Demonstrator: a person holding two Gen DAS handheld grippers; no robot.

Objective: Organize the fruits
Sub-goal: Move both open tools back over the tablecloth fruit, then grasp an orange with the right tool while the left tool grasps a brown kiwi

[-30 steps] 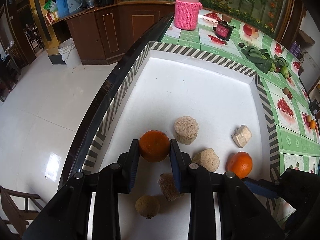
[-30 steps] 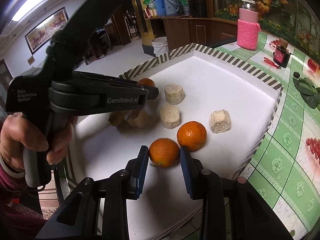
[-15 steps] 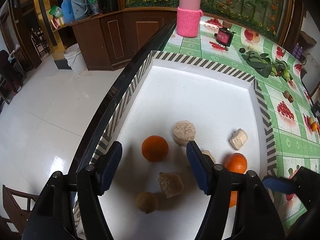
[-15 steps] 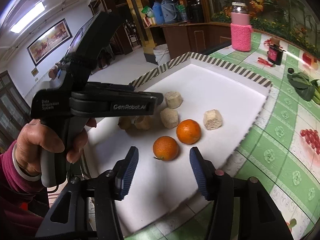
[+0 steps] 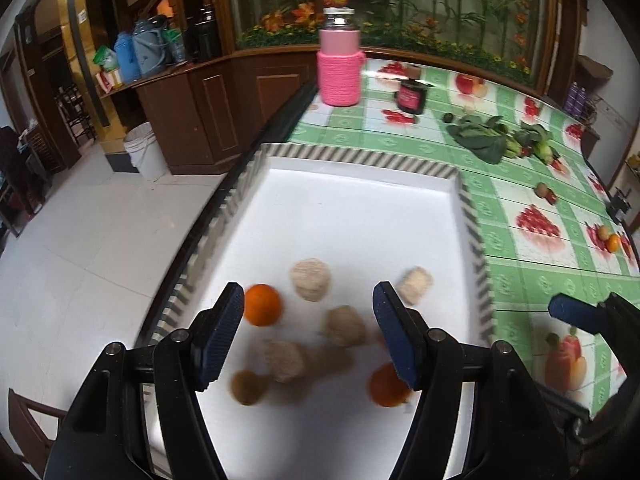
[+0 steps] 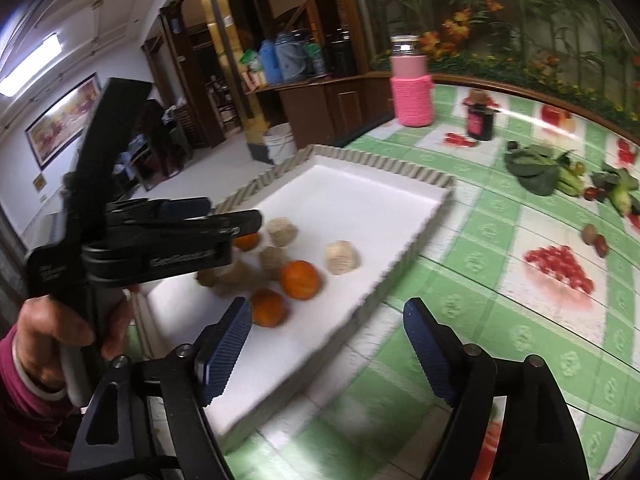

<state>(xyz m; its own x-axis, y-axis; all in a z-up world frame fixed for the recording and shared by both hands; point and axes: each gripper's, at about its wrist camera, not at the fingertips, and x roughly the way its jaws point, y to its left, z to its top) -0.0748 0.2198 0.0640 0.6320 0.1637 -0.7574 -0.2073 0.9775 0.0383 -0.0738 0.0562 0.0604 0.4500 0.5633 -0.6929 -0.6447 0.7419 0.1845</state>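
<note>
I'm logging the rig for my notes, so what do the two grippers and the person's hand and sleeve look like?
Both the left gripper and the right gripper are black plastic with ribbed dark-blue finger pads and silver pivot screws. The left carries blurred white lettering. The bare left hand shows a magenta sleeve.

Indoor scene, evenly lit and fairly bright. A long ceiling strip light (image 6: pixel 34 62) glows at upper left of the right wrist view. The white striped-rim tray (image 5: pixel 360 216) is nearly washed out, with soft shadows under the blurred round orange fruits (image 5: pixel 262 305). The glossy green checked tabletop (image 6: pixel 520 320) shows pale glare and motion smear. Both fisheye views bend strongly and darken at the corners.
</note>
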